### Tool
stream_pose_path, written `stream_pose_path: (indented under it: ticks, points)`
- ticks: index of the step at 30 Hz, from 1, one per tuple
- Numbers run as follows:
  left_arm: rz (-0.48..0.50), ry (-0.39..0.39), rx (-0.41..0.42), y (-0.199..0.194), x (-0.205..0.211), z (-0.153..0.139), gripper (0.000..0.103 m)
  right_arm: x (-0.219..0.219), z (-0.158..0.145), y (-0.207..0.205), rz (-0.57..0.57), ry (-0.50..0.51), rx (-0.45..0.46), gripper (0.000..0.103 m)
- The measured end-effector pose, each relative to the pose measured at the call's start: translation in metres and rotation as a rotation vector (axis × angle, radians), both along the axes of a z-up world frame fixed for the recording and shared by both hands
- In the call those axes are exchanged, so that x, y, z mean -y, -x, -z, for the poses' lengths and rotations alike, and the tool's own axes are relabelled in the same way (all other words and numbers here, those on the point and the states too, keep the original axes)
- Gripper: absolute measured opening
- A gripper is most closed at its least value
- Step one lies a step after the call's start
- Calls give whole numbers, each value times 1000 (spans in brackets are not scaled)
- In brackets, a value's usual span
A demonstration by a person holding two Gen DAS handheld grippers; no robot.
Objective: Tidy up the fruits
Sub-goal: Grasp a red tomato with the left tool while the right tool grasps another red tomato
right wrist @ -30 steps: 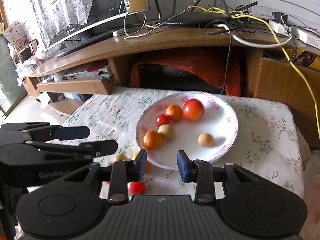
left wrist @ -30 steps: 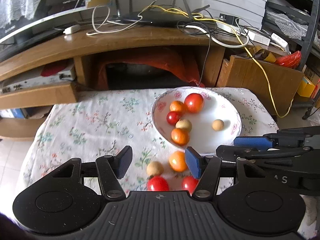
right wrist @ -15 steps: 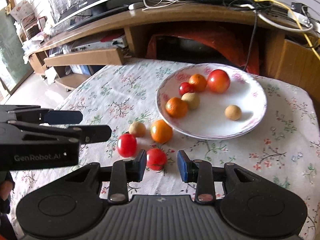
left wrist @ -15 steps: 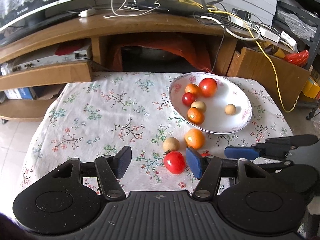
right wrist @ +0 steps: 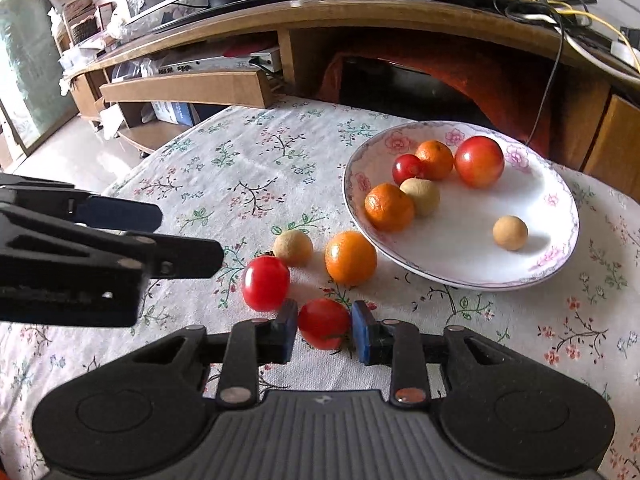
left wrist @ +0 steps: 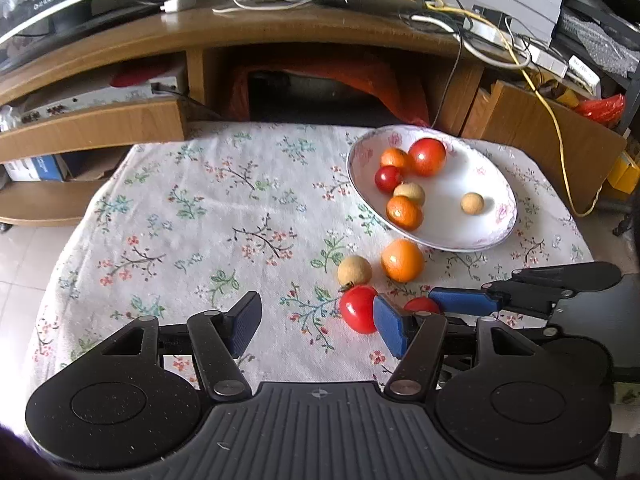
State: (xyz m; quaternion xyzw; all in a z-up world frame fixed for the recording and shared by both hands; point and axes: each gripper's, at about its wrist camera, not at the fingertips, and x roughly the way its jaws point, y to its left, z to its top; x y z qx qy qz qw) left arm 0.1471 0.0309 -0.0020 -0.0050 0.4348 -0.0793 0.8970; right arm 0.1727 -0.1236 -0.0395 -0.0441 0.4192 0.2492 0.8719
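Four round glossy fruits on floral cloth.

six fruits in plate, four fruits on tablecloth just left of it

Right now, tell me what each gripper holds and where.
Right gripper: red tomato, pads on its two sides. Left gripper: nothing, open over the tablecloth.
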Motion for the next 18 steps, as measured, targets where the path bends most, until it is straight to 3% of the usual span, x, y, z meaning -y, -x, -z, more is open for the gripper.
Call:
stream_pose_path:
  ticks: [5, 10, 18]
  points:
    - [24, -11, -12, -1, 10, 9, 68, 7, -3, 4, 6, -1, -16, 29]
    - [31, -39, -15, -8, 22, 21, 59, 23, -6, 10, 31, 4, -17, 29]
    - [29, -30, -18, -23, 37, 35, 52, 47, -3, 13, 70, -5, -24, 29]
